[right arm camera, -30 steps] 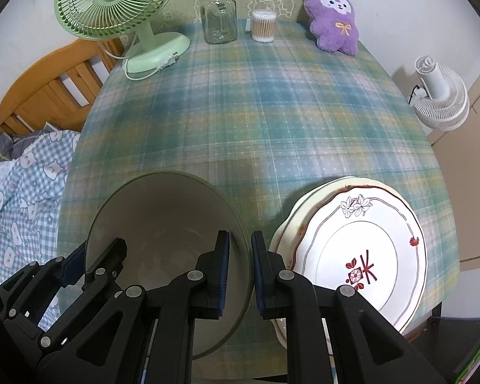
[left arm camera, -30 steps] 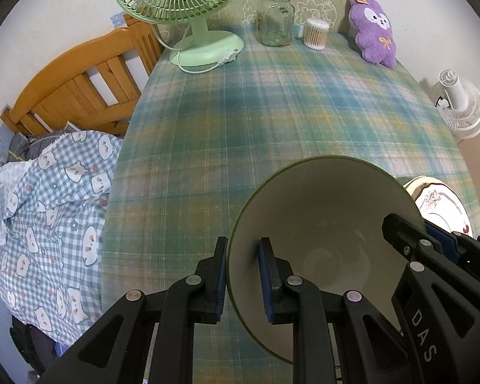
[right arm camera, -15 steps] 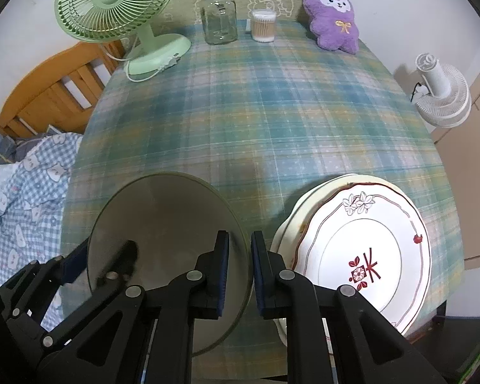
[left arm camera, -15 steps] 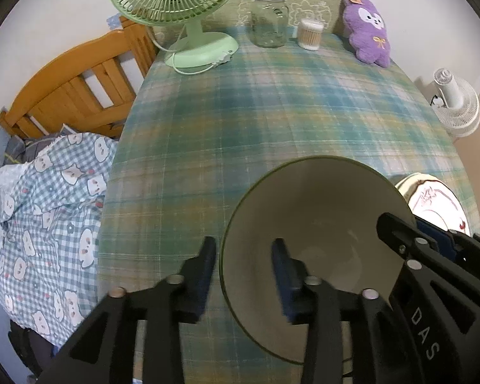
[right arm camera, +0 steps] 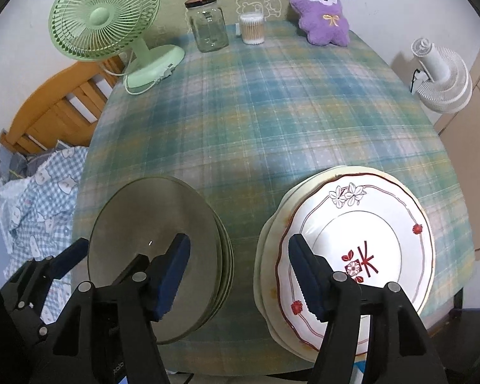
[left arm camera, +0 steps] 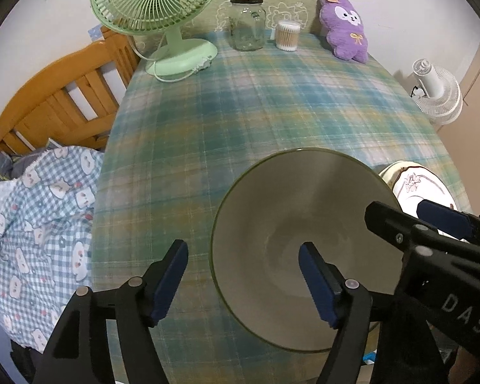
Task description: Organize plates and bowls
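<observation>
Both claws stand apart and grip nothing. The left gripper [left arm camera: 243, 275] straddles the near-left rim of the bowls [left arm camera: 304, 224], one pad [left arm camera: 171, 275] outside over the cloth, the other over the bowl's hollow; neither pad visibly touches the rim. The bowls sit nested in a stack [right arm camera: 163, 243] near the front edge of the table [right arm camera: 272, 112], their layered rims showing on the right side. Just beside them, apart by a strip of plaid cloth, lies the stack of plates [right arm camera: 368, 233], the top one white with a red border and flower marks. The right gripper [right arm camera: 236, 272] hovers over that gap, its left finger above the bowls and its right finger above the plates. At the far edge stand a fan [left arm camera: 156, 9], a jar [left arm camera: 247, 22], swabs [left arm camera: 287, 36] and a purple plush [left arm camera: 345, 28].
</observation>
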### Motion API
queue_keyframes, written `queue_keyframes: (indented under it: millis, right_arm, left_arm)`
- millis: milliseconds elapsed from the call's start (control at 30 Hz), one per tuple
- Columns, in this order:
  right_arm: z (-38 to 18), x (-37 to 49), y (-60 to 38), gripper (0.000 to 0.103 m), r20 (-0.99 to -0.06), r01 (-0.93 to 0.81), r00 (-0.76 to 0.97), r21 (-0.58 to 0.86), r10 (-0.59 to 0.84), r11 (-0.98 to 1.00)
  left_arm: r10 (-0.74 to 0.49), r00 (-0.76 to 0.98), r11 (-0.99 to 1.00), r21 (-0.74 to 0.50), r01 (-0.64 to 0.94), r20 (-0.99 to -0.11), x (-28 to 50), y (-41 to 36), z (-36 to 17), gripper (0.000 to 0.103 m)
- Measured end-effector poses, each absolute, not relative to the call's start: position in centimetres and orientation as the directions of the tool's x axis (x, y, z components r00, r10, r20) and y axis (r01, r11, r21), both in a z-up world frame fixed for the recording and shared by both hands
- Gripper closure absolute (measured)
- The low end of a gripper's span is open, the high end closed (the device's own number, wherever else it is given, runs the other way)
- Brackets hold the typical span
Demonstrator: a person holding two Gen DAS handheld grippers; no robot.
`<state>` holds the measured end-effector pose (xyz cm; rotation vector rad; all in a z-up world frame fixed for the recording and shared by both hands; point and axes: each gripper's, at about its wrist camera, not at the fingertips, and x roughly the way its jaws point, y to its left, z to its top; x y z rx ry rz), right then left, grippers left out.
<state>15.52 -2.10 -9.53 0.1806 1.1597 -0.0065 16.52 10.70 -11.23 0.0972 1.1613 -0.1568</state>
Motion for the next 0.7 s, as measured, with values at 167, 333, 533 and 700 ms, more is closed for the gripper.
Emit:
queue_keyframes:
  millis: [167,333,533,700]
  right_arm:
    - [-10.1,15.9,-2.1,0.036,-0.91,0.095,0.4,0.162,0.111,0.982]
    - [-11.1,16.3,-1.8,0.036,-0.913,0.096,0.386,0.178,0.128,0.979]
    - [-12.0,16.8,-1.4,0.036,-0.915,0.087,0.376,0.19,0.144,0.978]
    - [-12.7,17.3,-1.2,0.045,-0.919,0.082,0.359,0.206,0.164,0.975]
  left_arm:
    - [-0.085,0.384,0.985,-0.02,0.169,-0.92,16.9,10.8,-11.7,0.029]
    - [-0.087,0.378,0.985,-0.023,0.171,-0.922,17.4,10.6,-12.1,0.029]
    - [-0.092,0.368,0.986,-0.033,0.164,-0.925,17.8,10.4,-12.7,0.03]
    - [-0.087,0.359,0.985,-0.025,0.173,-0.929,17.9,10.3,-13.1,0.031]
